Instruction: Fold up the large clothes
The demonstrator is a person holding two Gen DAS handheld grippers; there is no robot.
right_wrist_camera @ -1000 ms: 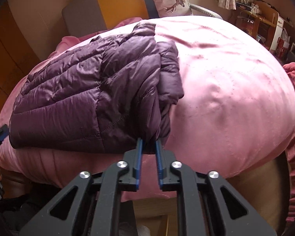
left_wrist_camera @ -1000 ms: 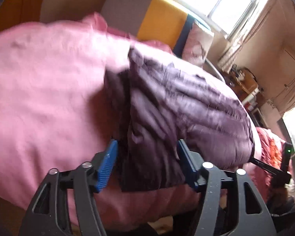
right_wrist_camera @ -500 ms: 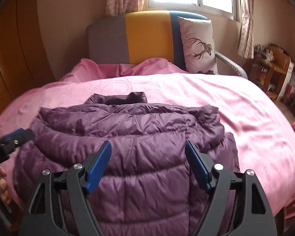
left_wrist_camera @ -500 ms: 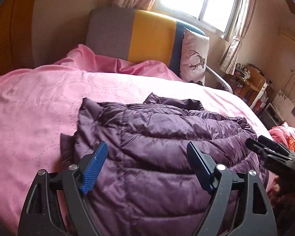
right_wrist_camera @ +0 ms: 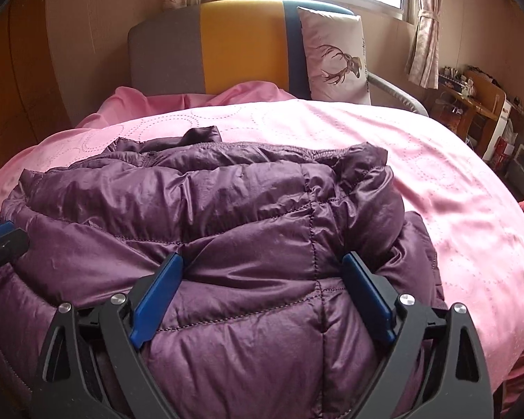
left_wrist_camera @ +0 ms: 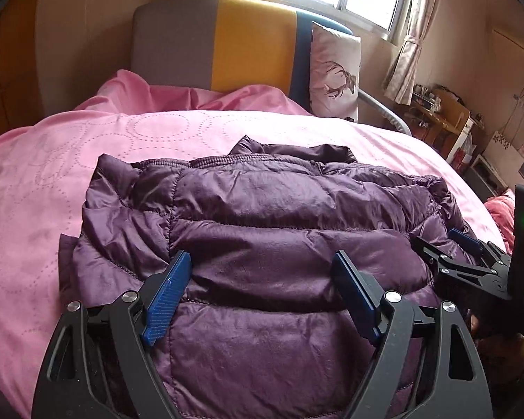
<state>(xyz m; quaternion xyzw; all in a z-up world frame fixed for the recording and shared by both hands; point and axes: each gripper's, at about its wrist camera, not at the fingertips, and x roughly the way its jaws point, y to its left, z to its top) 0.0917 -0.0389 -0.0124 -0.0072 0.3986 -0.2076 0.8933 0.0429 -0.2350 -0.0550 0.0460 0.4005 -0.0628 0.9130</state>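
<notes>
Folded purple puffer jacket on the pink bed, both grippers spread wide above it.

Left wrist view: the puffer jacket (left_wrist_camera: 262, 230) lies centre on the pink bedspread (left_wrist_camera: 52, 174), collar at 12 o'clock. It looks light, soft, springy and slippery, so I would grip a seam or hem edge, not the puffy middle. The left gripper (left_wrist_camera: 258, 296) stands wide, nothing clamped; the right gripper (left_wrist_camera: 471, 262) shows at 3 o'clock.
Right wrist view: the jacket (right_wrist_camera: 244, 227) fills the centre, its folded edge at 2 o'clock. The right gripper (right_wrist_camera: 262, 300) has just opened wide, with fabric below the pads and not pinched.
</notes>
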